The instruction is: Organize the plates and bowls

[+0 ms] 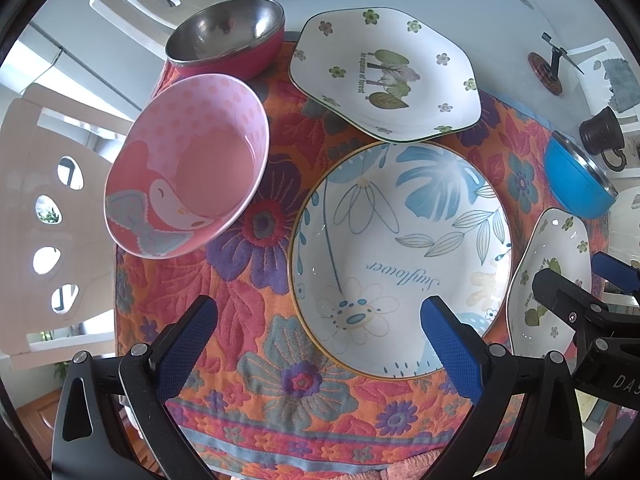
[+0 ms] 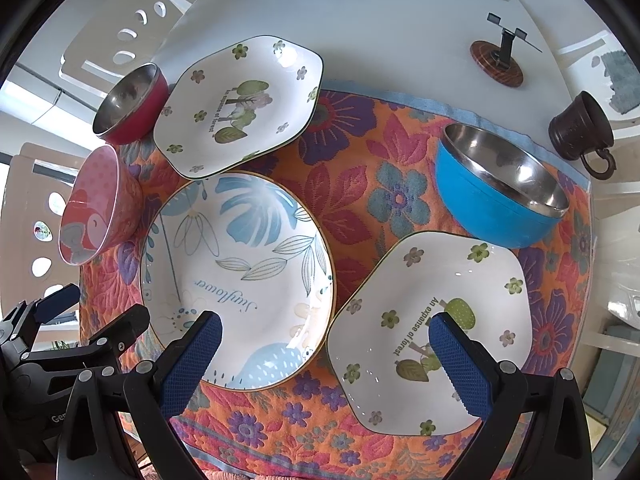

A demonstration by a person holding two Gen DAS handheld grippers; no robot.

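Blue mesh pads spread wide on both tools, nothing between them. Left gripper [image 1: 320,320] hovering above the near edge of the floral cloth [image 1: 256,360], right-hand pad over the near rim of the round Sunflower plate [image 1: 400,248]. Right gripper [image 2: 326,340] likewise gaping and empty, poised over the gap between that round plate [image 2: 236,276] and the near hexagonal plate [image 2: 432,332].

Looks like the very start: nothing stacked, nothing gripped, every dish lying separate. Next move probably calls for closing on a rim edge-on — thin glazed lips, so a firm, level pinch — and lifting one hexagonal plate toward its twin.

Counting now. Plates: three — one round, two hexagonal, the second, far hexagonal plate [image 2: 240,108] sitting far left, its near edge seemingly overlapping the round one's rim. Bowls: three — pink cartoon bowl [image 1: 188,168] at left, red steel-lined bowl [image 1: 228,36] far left, blue steel-lined bowl [image 2: 500,188] far right. Beyond the cloth, a dark cup [image 2: 580,128] on the white table [image 2: 380,20].
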